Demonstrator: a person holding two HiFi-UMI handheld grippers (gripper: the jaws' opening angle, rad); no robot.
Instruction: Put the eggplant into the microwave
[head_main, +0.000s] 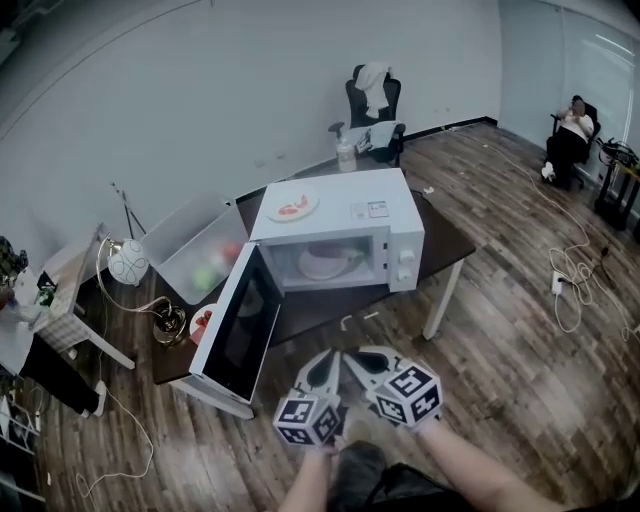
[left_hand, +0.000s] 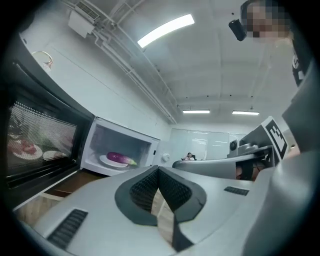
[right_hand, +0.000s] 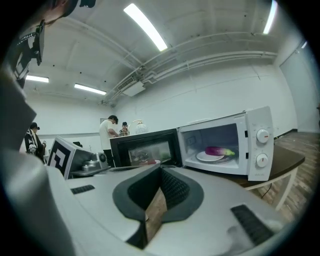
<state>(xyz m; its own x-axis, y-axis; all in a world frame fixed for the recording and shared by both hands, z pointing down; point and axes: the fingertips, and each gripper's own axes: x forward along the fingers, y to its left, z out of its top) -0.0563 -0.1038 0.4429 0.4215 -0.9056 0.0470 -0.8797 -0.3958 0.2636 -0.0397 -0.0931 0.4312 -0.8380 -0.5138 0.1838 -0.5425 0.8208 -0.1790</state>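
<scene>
The person's left forearm (head_main: 303, 487) and right forearm (head_main: 470, 470) reach forward side by side. The left hand-held gripper (head_main: 328, 362) and the right hand-held gripper (head_main: 362, 358) sit close together, pointing roughly level, tips angled toward each other. Each has its jaws pressed together, with nothing between them.

Office-like test room: bare white walls (head_main: 200, 90), wood floor (head_main: 500, 340), office chair (head_main: 375, 100), loose cables (head_main: 575, 275), strip lights (left_hand: 166, 30), glass partition (left_hand: 205, 145), microwave (head_main: 345, 215) on lone table (head_main: 445, 240).

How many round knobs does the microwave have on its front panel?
2. The upper knob and the lower knob sit one above the other on the panel of the microwave, right of the open cavity; none seems hidden.
</scene>
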